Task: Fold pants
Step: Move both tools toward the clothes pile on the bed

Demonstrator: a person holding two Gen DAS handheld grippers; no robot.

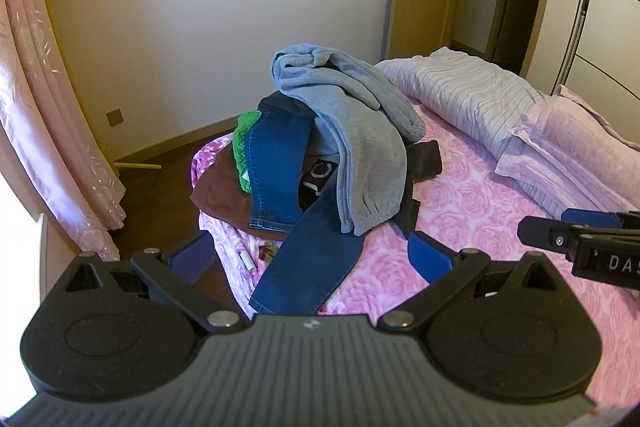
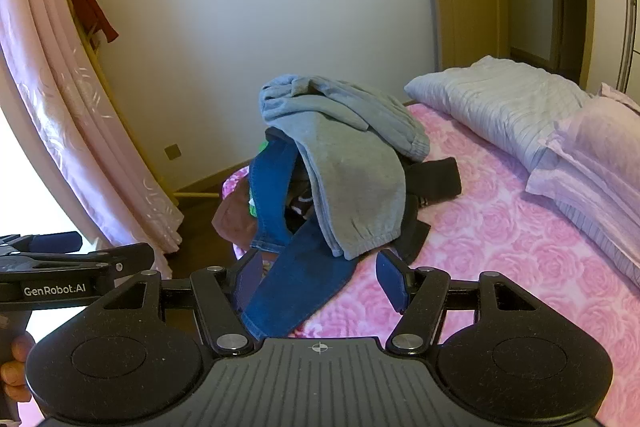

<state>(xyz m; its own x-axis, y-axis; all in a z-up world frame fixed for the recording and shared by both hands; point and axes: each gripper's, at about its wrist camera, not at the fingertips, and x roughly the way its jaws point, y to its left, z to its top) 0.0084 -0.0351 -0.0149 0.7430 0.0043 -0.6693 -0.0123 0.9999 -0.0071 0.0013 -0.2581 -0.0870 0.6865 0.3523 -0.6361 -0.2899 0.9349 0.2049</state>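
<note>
A pile of clothes sits on the near corner of the bed. Grey sweatpants (image 1: 360, 131) (image 2: 352, 163) lie draped over the top. Blue jeans (image 1: 280, 167) (image 2: 304, 279) hang beneath them, one leg trailing toward me. My left gripper (image 1: 310, 255) is open, short of the pile, with the jeans leg showing between its fingers. My right gripper (image 2: 318, 281) is also open just before the sweatpants cuff and the jeans leg. Neither holds anything. The right gripper's body (image 1: 580, 243) shows at the right of the left wrist view; the left gripper's body (image 2: 68, 267) shows at the left of the right wrist view.
The bed has a pink rose-patterned cover (image 1: 480, 195) (image 2: 500, 247), with a folded lilac blanket (image 1: 472, 95) and pillows (image 2: 592, 155) at its head. A brown garment (image 1: 224, 195), a green one (image 1: 244, 143) and a black one (image 1: 428, 155) lie in the pile. Pink curtains (image 1: 40, 107) hang left.
</note>
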